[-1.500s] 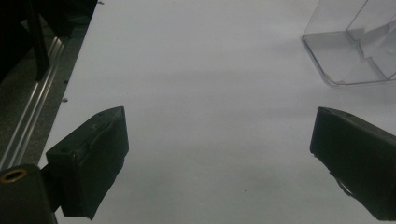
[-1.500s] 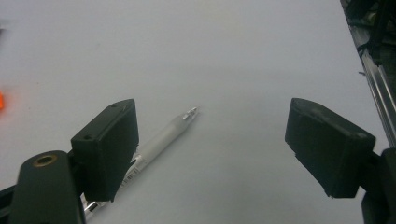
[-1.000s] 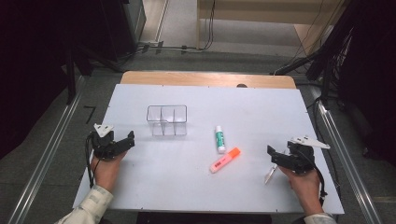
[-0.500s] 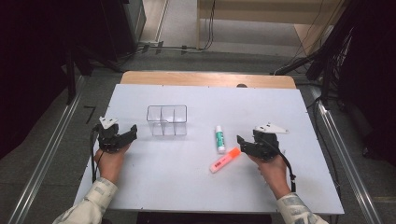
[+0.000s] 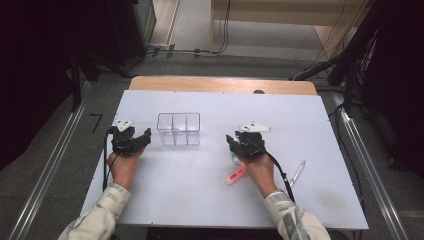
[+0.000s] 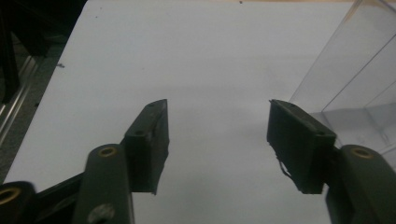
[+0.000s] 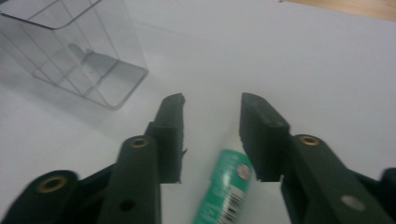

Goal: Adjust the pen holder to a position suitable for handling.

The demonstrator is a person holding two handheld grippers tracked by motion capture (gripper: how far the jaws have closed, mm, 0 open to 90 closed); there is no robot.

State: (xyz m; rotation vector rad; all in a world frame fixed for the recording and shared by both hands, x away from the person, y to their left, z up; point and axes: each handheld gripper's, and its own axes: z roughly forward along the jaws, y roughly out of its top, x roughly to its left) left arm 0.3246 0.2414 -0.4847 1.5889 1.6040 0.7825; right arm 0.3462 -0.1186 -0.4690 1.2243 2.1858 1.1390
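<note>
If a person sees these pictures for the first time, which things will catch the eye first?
Probably the right gripper near the middle of the white table, its jaws standing over a green and white tube without pressing it. Next, the clear divided box between the two hands and the orange marker lying beside the right hand. The left gripper is open over bare table.

Lab: cabled floor, white table

Orange-pink marker lies slantwise on the white worktop, near its middle. A slim silver pen lies to the right of it, well apart, also slantwise. Bare wooden strip runs along the worktop's far edge. Dark cables trail over the floor beyond.
</note>
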